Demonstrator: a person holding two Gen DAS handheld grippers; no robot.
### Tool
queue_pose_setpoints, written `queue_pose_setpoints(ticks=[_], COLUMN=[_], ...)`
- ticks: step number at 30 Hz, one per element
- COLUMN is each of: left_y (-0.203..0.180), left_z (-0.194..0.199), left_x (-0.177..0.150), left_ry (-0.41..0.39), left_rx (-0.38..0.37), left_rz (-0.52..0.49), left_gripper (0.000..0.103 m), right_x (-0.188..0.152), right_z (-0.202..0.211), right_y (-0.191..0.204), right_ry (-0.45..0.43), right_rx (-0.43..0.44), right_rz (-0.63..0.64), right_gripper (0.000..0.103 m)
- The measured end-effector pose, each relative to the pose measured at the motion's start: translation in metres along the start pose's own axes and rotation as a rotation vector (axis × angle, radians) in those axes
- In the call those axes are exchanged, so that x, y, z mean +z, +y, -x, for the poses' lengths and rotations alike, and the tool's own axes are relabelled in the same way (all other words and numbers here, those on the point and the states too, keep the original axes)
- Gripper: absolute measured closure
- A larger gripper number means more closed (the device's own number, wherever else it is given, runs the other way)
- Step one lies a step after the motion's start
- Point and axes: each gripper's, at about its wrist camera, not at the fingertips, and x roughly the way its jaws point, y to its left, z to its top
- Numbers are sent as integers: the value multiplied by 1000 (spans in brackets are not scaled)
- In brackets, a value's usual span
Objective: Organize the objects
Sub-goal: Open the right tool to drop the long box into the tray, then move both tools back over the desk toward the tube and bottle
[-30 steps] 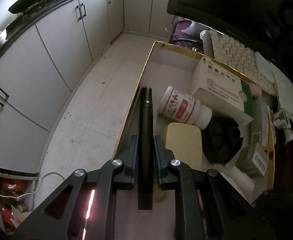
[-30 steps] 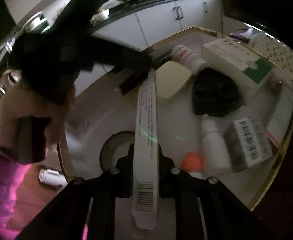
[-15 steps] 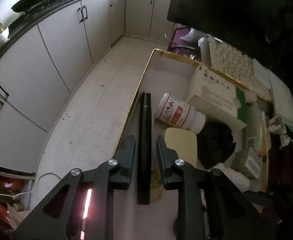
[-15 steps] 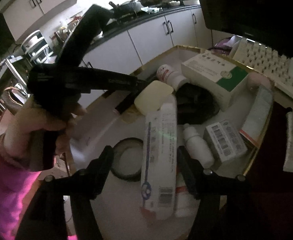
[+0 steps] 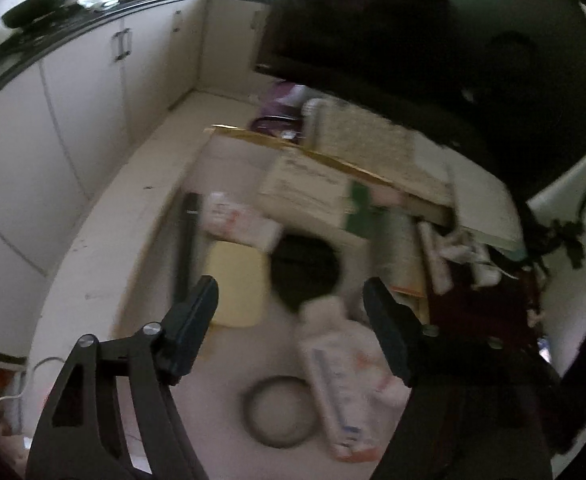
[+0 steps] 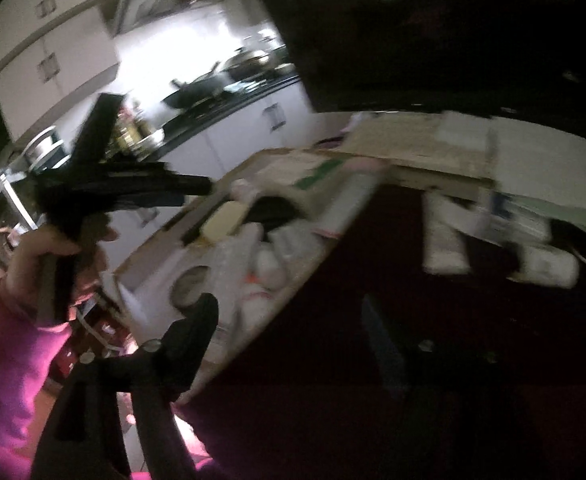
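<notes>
Both views are blurred by motion. My left gripper is open and empty above the cardboard box. In the box lie the black tube along the left wall, a yellow pad, a white bottle with a red label, a black pouch, a white-and-green carton, a tape ring and the long white carton. My right gripper is open and empty, over the dark red tabletop to the right of the box.
White kitchen cabinets and a pale floor lie to the left of the box. A white keyboard and papers sit behind the box. Small white items lie on the dark tabletop. A hand in a pink sleeve holds the left gripper.
My left gripper let go of the black tube, which now lies in the box, and opened wide. My right gripper released the long white carton into the box and swung right, away from it.
</notes>
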Motion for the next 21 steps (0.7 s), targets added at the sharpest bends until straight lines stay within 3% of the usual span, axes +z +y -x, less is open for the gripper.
queue_pose_setpoints(ticks=[10,21], left_y=[-93,-169], left_z=[-6,-56], left_x=[-12,-22], left_ry=[61,160], left_rx=[-110,-122], left_rz=[-165,-292], left_gripper=[24,24], right_x=[-26,-37], right_z=[32,58], right_y=[-47,-99], right_ry=[-35,-63], right_rx=[-104,-197], right_rz=[-62,-152], right_gripper=[22,18])
